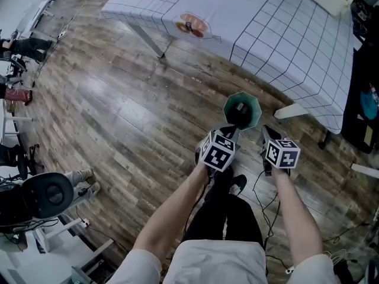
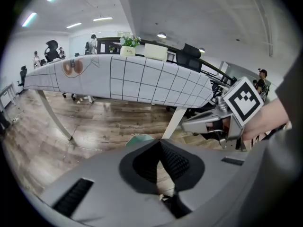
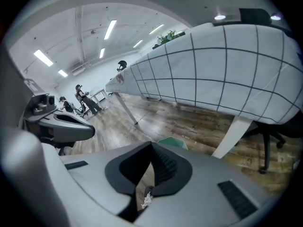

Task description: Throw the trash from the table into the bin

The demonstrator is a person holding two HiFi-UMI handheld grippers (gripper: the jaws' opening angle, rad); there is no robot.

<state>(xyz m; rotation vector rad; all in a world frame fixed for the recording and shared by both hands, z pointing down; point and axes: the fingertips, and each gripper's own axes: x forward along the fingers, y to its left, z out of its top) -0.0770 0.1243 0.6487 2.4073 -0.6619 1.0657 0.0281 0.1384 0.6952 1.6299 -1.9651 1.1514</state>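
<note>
You hold both claws just above the bin (image 1: 241, 111), angled down at its mouth, which suits a drop. The left claw (image 2: 160, 150) is closed on nothing. The right claw (image 3: 151, 150) is closed too, with only a white shred (image 3: 147, 200) clinging behind its tips. The trash (image 1: 192, 25), a round orange-and-pale piece, lies on the gridded surface (image 1: 284, 46), well beyond the bin. A white leg (image 1: 291, 111) stands just beside the bin, and cables (image 1: 260, 185) trail on your side of it; both could catch a step.
</note>
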